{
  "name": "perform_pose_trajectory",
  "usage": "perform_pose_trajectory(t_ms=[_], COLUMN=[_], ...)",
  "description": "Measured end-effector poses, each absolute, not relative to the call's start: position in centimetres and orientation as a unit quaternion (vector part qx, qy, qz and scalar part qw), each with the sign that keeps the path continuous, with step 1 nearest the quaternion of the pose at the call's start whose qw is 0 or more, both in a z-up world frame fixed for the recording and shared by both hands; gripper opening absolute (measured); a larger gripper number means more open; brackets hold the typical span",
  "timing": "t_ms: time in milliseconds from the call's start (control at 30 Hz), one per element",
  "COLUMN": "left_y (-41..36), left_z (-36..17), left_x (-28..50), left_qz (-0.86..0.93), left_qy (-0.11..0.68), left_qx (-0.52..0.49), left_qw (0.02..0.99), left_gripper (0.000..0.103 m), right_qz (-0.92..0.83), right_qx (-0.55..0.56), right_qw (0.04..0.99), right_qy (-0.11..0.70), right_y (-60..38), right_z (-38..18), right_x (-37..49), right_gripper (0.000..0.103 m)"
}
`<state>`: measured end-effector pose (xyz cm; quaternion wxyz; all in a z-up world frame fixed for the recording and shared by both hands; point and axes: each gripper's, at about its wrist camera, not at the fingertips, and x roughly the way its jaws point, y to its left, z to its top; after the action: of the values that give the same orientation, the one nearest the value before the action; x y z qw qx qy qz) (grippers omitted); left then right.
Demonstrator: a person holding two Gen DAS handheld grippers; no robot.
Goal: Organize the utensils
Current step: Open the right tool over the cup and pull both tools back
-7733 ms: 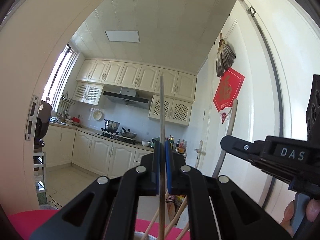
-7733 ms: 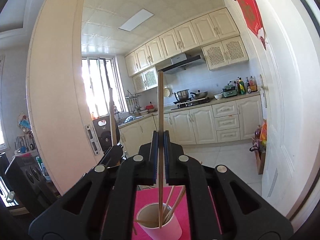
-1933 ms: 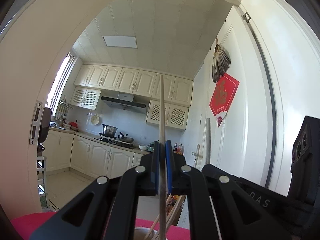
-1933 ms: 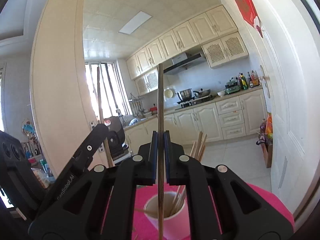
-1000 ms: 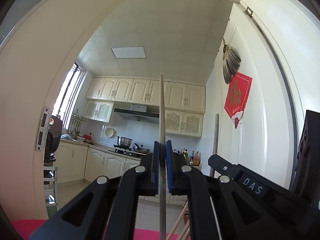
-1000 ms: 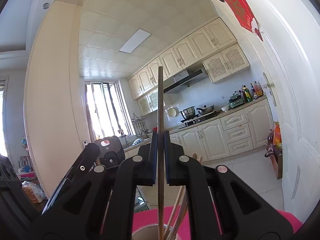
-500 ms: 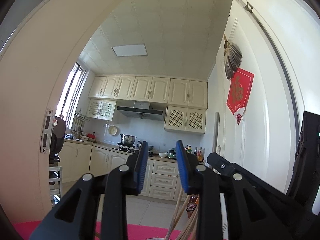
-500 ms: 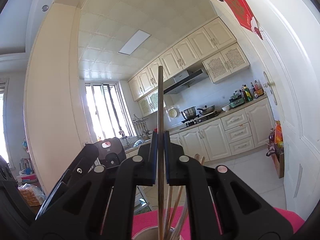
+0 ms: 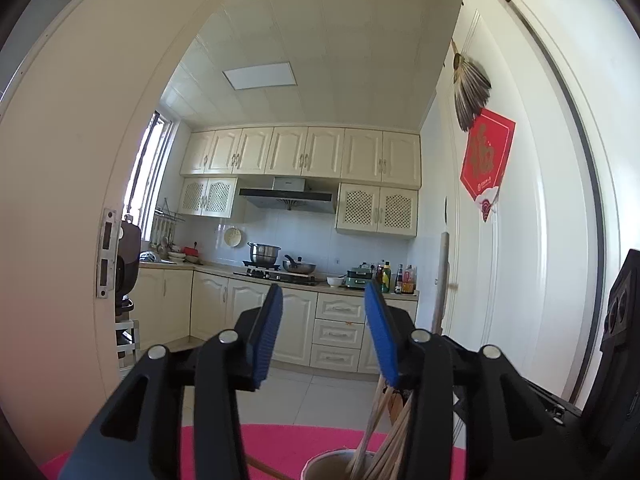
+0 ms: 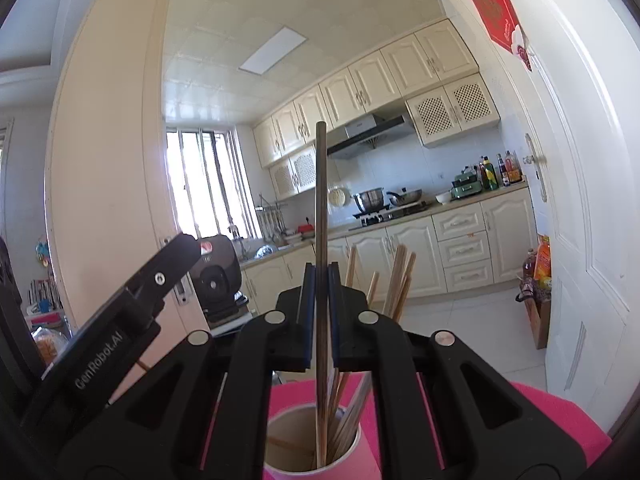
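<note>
Left gripper [image 9: 324, 336] has just been opening; its blue pads [image 9: 267, 340] stand apart with nothing between them. Right gripper [image 10: 321, 312] pinches an upright chopstick [image 10: 321, 240], whose lower end reaches into the paper cup [image 10: 288, 436] of chopsticks on the pink mat [image 10: 560, 424].

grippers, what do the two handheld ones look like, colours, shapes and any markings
Both are matte black plastic with triangular cut-outs and round silver pivot bolts. The left gripper has blue ribbed pads lining its jaws, and white lettering reading GenRobot.AI runs along its side in the right wrist view. The right gripper is built the same, with thin blue edging on its jaws. No cables, hands or sleeves show.
</note>
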<state>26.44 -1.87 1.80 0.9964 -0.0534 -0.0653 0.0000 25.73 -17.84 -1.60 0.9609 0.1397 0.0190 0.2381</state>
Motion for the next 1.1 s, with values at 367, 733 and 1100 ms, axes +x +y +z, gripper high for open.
perform_pose_trajectory(t_ms=[367, 733, 1100], left_y=[-0.1, 1.9, 2.1], left_z=[2.3, 2.9, 3.9], left_x=[24.6, 21.4, 17.4], left_qz=[-0.016, -0.017, -0.015], left_qy=[-0.036, -0.019, -0.008], left_qx=[-0.047, -0.053, -0.047], left_qw=[0.998, 0.998, 0.999], left_gripper=[0.057, 0.062, 0.064], right_qz=[0.209, 0.195, 0.175], right_qx=[0.106, 0.09, 0.075], right_qw=[0.971, 0.976, 0.981], right_qy=[0.039, 0.035, 0.035], right_y=[-16.5, -16.1, -16.4], right_z=[-1.2, 0.4, 1.7], right_x=[23.6, 20.7, 16.9], right_gripper=[0.009, 0.043, 0.048])
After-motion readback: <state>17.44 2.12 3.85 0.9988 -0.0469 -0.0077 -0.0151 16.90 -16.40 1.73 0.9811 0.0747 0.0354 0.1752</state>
